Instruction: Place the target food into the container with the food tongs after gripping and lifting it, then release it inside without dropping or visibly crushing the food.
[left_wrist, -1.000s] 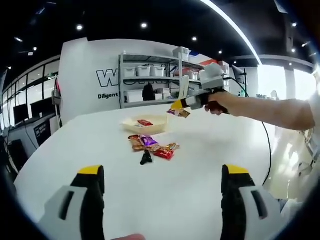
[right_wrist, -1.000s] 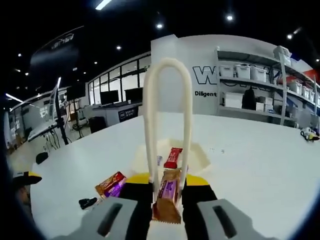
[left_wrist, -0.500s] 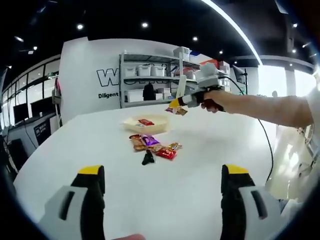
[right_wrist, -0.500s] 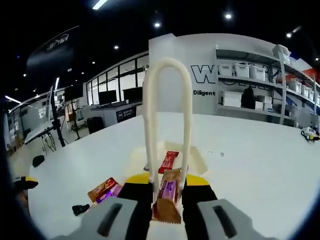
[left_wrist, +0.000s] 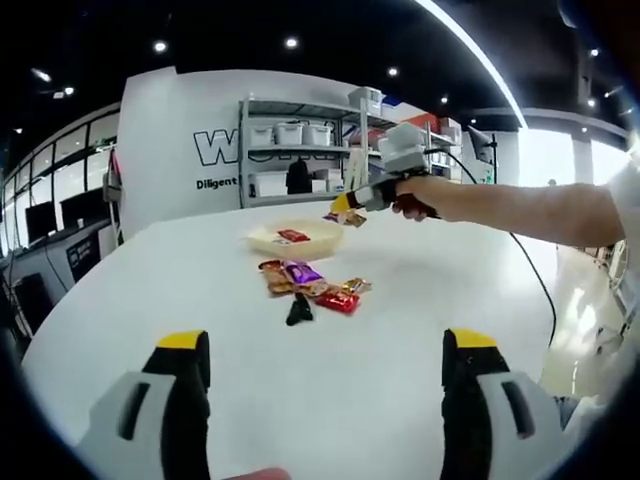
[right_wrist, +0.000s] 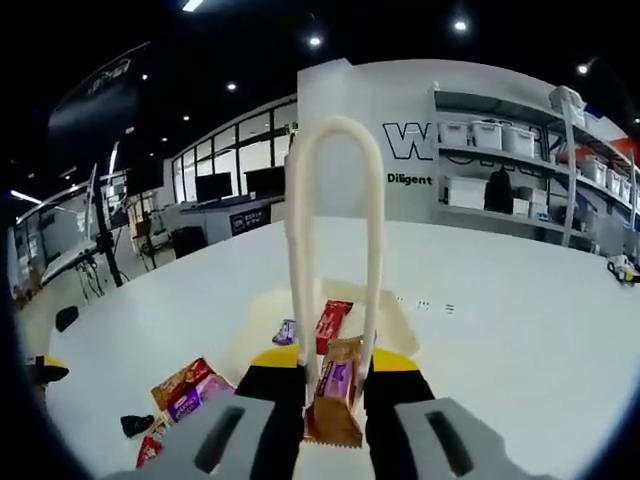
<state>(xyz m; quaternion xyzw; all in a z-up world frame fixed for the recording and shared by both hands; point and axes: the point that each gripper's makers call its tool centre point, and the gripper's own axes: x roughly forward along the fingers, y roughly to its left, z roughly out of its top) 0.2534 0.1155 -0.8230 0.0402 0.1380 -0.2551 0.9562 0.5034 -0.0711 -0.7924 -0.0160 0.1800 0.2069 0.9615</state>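
Carrying step: tongs (right_wrist: 335, 300) pinch a bar (right_wrist: 335, 400) over the tray (right_wrist: 400, 325); next, lower and ease open.

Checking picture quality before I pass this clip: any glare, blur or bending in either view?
Left gripper view: sharp; the ceiling light strip bows with the fisheye, the window is washed out, and the table is bright but readable. Right gripper view: the tongs and the snack bar they pinch are crisp and close; the shelves curve towards the edge.
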